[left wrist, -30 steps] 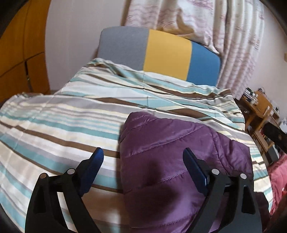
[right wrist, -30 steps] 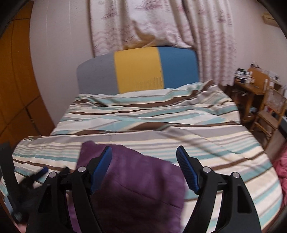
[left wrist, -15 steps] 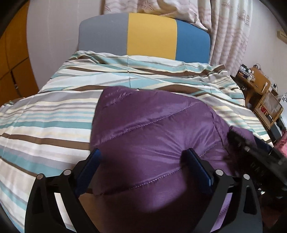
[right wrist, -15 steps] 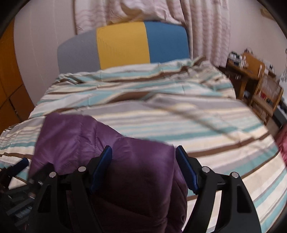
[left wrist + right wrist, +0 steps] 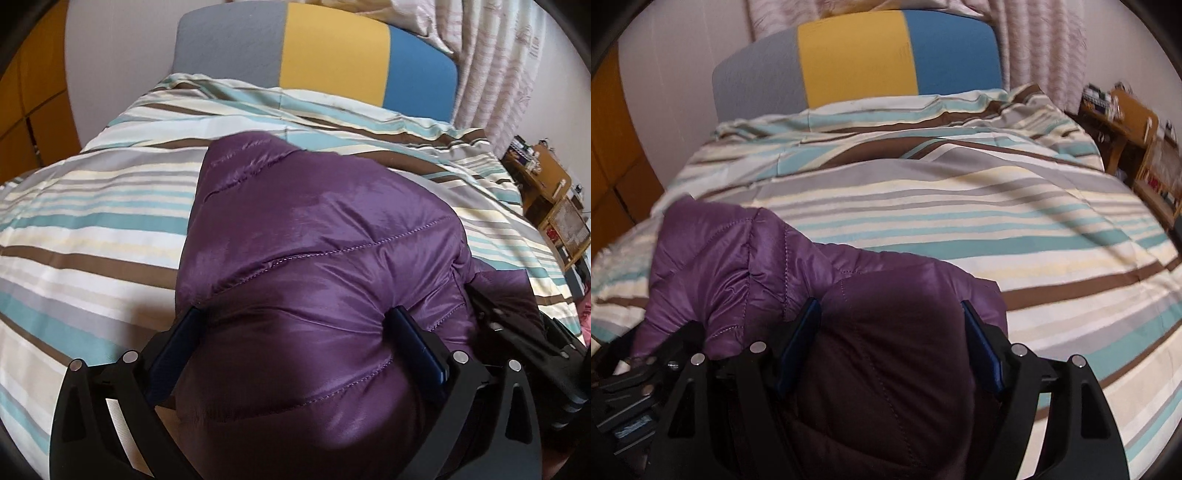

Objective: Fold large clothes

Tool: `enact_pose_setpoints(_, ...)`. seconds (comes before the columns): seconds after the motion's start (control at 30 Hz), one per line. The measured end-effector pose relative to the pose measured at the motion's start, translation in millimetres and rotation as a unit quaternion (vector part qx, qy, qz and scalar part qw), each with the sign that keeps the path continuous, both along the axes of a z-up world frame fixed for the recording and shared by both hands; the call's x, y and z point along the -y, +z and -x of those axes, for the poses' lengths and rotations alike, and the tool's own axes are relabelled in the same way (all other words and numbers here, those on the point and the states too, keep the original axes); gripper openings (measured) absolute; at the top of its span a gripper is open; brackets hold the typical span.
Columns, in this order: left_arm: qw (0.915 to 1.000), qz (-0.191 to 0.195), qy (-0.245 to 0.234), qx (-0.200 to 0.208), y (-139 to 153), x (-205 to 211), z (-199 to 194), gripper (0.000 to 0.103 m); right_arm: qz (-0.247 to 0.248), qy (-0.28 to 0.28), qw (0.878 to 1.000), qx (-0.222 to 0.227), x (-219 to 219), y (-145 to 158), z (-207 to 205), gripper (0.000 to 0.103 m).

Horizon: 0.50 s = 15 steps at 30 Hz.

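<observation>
Since the earlier frames both grippers have been lowered onto the purple quilted jacket, and the left gripper has just been opened further, to full spread. Its blue pads flank bulging fabric; actual clamping cannot be told. The right gripper is likewise spread around a jacket fold. The left view shows it at 3 o'clock. Both are pitched downward over the striped duvet.

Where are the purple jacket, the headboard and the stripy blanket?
Jacket [image 5: 314, 258]: left wrist view, on its shiny quilted top.
Headboard [image 5: 857, 55]: right wrist view, on its yellow middle panel.
Blanket [image 5: 997, 206]: right wrist view, on a bare striped stretch beyond the jacket.
</observation>
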<state>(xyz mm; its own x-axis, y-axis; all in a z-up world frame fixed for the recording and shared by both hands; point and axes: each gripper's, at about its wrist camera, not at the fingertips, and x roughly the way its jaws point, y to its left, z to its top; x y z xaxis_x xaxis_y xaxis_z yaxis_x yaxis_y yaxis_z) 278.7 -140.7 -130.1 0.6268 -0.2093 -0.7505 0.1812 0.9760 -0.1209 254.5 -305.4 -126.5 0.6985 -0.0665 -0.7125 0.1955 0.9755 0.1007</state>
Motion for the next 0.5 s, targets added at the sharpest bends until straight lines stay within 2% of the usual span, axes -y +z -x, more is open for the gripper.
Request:
enact_pose_setpoints(0.17,0.9999,-0.007,0.009,-0.011,-2.0,0.8,-4.2,0.100,0.006,-0.004,1.000,0.006,-2.0,-13.7,-7.8,0.075)
enact_pose_setpoints(0.33,0.9985,-0.032,0.023,-0.038,17.1,2.5,-4.5,0.100,-0.001,-0.009,1.000,0.013,0.8,-12.9,-4.9,0.075)
enact_pose_setpoints(0.5,0.9975,-0.042,0.056,0.011,49.0,4.4,-16.0,0.100,-0.008,-0.011,1.000,0.019,2.1,-10.1,-1.5,0.076)
